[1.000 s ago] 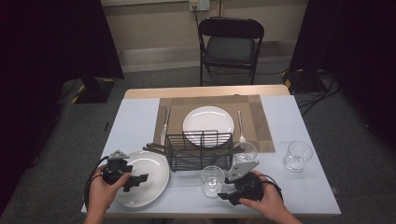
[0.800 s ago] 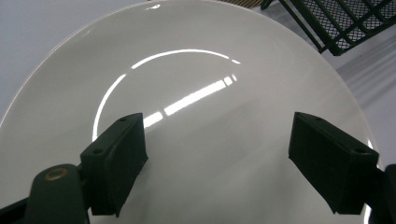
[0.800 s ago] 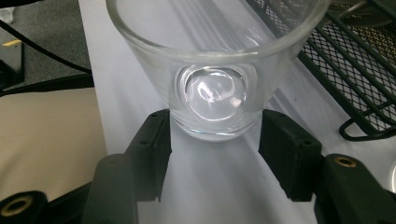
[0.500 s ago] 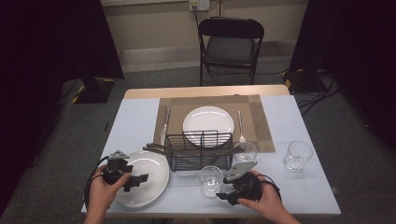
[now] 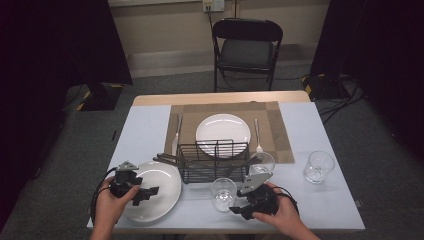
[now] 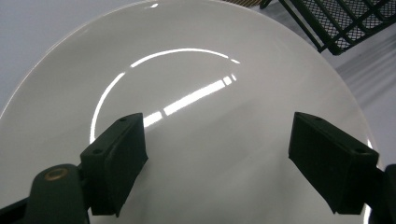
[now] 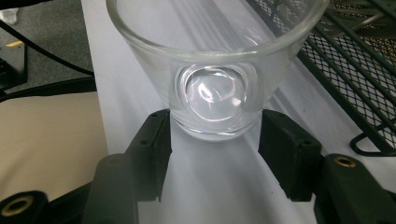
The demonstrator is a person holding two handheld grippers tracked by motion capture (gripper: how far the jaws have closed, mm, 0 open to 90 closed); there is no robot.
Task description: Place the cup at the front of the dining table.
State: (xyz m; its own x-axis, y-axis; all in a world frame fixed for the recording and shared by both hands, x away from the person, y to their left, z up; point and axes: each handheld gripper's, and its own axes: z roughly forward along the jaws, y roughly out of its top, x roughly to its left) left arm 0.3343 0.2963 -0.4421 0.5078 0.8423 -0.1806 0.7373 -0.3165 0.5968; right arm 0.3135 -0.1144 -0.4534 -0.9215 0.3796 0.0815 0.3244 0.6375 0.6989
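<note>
A white plate (image 5: 160, 192) lies at the front left of the table. My left gripper (image 5: 144, 193) hangs just over it, open, and its jaws (image 6: 215, 158) straddle bare plate (image 6: 201, 93) with nothing between them. A clear glass tumbler (image 5: 223, 193) stands upright at the front middle. My right gripper (image 5: 238, 205) reaches it from the right. In the right gripper view the two jaws (image 7: 215, 135) press against either side of the tumbler's (image 7: 215, 93) thick base, which rests on the white table cover.
A black wire basket (image 5: 214, 162) stands just behind the tumbler and plate. Beyond it a second white plate (image 5: 222, 130) lies on a brown placemat (image 5: 275, 120) between a knife (image 5: 176, 135) and a fork (image 5: 257, 134). Two more glasses (image 5: 263, 161) (image 5: 318, 167) stand to the right.
My right gripper has slid a little left, up to the tumbler, which stands almost where it was. The left gripper and plate have not moved.
</note>
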